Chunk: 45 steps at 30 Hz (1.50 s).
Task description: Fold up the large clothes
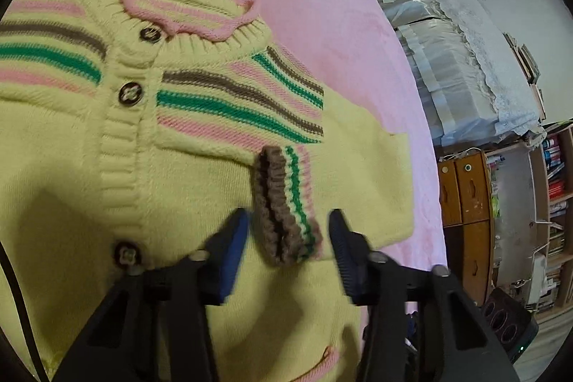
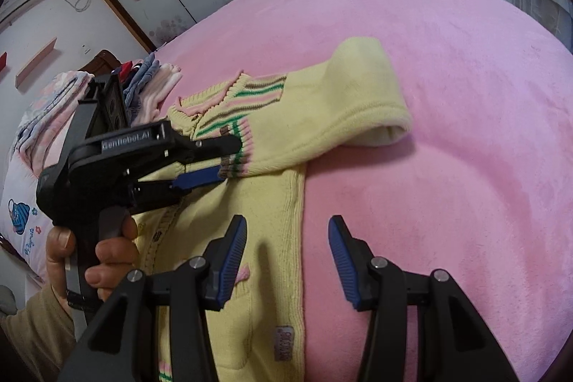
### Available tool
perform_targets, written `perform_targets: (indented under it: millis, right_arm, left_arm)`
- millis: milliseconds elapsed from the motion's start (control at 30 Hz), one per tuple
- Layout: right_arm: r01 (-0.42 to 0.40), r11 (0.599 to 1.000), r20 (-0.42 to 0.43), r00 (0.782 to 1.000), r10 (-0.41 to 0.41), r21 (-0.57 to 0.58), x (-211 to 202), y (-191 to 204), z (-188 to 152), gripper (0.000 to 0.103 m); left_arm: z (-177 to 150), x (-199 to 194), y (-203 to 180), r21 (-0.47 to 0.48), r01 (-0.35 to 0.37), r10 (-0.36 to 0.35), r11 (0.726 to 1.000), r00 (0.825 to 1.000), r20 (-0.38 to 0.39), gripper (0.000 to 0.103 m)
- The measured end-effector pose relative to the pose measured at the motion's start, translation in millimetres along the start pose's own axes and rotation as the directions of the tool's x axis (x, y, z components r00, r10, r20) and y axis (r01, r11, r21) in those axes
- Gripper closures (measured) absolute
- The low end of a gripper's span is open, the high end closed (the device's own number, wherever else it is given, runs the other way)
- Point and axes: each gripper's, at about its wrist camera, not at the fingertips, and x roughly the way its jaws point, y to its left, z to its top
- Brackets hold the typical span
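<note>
On the pink fleece bed (image 2: 447,77) lies a yellow knit striped cardigan (image 1: 71,145); left gripper (image 1: 288,231) fingers released astride its striped sleeve cuff (image 1: 286,203), right gripper (image 2: 288,233) fingers released.

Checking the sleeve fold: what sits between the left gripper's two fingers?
In the left wrist view, the sleeve's striped ribbed cuff lies between the open left gripper's fingers, resting on the yellow cardigan.

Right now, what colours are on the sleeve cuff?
The cuff has brown, green, white and pink stripes, clearest in the left wrist view.
</note>
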Motion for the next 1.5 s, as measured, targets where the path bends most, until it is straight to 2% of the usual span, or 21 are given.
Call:
perform_targets:
  millis: [33,100,167,333,500,667,700,733,767,867,933,1033,1100,1133,1167,1267,1333,1433,1500]
  right_arm:
    - [0.000,1.000,-0.001,1.000,0.000,0.002,0.9,-0.8,-0.5,0.055]
    - [0.005,1.000,-0.001,1.000,-0.005,0.009,2.1,-2.1,-1.2,0.055]
    - [0.006,1.000,-0.002,1.000,-0.006,0.019,3.5,-3.9,-1.1,0.055]
    - [0.035,0.998,-0.019,0.999,-0.034,0.055,17.1,-10.5,10.9,0.055]
    - [0.056,0.997,-0.001,0.998,-0.056,0.060,38.9,-5.9,39.5,0.055]
    - [0.133,0.991,-0.012,0.991,-0.133,0.022,67.5,1.7,61.3,0.056]
    - [0.153,0.988,-0.008,0.988,-0.153,0.002,71.7,4.1,63.8,0.060]
    - [0.158,0.987,-0.009,0.987,-0.159,-0.010,74.0,6.2,64.8,0.077]
    - [0.162,0.986,-0.012,0.987,-0.162,-0.024,75.1,8.7,65.5,0.084]
    - [0.195,0.979,0.005,0.981,-0.195,-0.064,71.4,16.4,62.9,0.084]
    - [0.225,0.970,-0.001,0.974,-0.226,-0.094,70.3,21.4,59.7,0.084]
    - [0.249,0.961,-0.022,0.967,-0.253,-0.121,70.1,26.1,55.5,0.081]
    - [0.264,0.954,-0.028,0.962,-0.270,-0.144,67.2,28.0,55.0,0.071]
    - [0.267,0.952,-0.027,0.961,-0.274,-0.152,62.3,28.5,53.8,0.060]
    - [0.257,0.953,-0.020,0.965,-0.263,-0.162,56.2,30.5,53.6,0.054]
    - [0.209,0.962,-0.002,0.977,-0.213,-0.173,34.8,37.5,54.0,0.052]
    - [0.186,0.968,0.013,0.982,-0.186,-0.170,24.6,39.0,59.7,0.048]
    - [0.185,0.970,0.039,0.983,-0.181,-0.155,23.9,40.9,76.0,0.039]
    - [0.199,0.970,0.051,0.980,-0.194,-0.141,31.0,39.3,91.5,0.039]
  left_arm:
    - [1.6,5.1,-2.5,0.005,-0.005,0.005,1.000,1.000,-0.010,0.096]
    - [3.5,3.5,-14.2,0.026,-0.018,0.018,1.000,1.000,-0.002,0.097]
    - [4.9,-4.3,-34.9,0.091,-0.050,0.048,0.995,0.998,0.029,0.098]
    - [25.6,-59.4,-74.2,0.162,-0.024,0.002,0.986,0.991,0.136,0.098]
    - [58.4,-122.4,-102.1,0.225,-0.064,0.006,0.972,0.969,0.248,0.098]
    - [81.7,-164.2,-109.9,0.262,-0.151,0.060,0.953,0.944,0.325,0.099]
    - [85.1,-168.6,-110.0,0.266,-0.175,0.078,0.948,0.938,0.338,0.099]
    - [88.5,-173.2,-106.5,0.266,-0.199,0.099,0.943,0.933,0.346,0.098]
    - [91.5,-177.2,-100.3,0.262,-0.222,0.121,0.939,0.929,0.351,0.099]
    - [98.7,-176.9,-63.9,0.220,-0.292,0.208,0.931,0.918,0.338,0.099]
    - [94.2,-175.4,-26.5,0.196,-0.328,0.257,0.924,0.913,0.316,0.099]
    - [87.9,-149.4,30.3,0.144,-0.402,0.364,0.904,0.902,0.232,0.098]
    - [79.2,-131.1,61.4,0.125,-0.444,0.424,0.887,0.892,0.156,0.094]
    - [76.2,-124.3,73.5,0.113,-0.454,0.441,0.884,0.890,0.119,0.086]
    - [73.9,-120.0,84.5,0.100,-0.453,0.446,0.886,0.891,0.086,0.082]
    - [70.9,-131.0,96.6,0.068,-0.378,0.370,0.923,0.923,0.104,0.074]
    - [72.8,-137.7,97.3,0.054,-0.355,0.346,0.933,0.930,0.126,0.052]
    - [78.4,-139.4,92.2,0.056,-0.354,0.342,0.934,0.927,0.155,0.051]
    - [83.7,-135.0,90.8,0.059,-0.352,0.340,0.934,0.927,0.156,0.051]
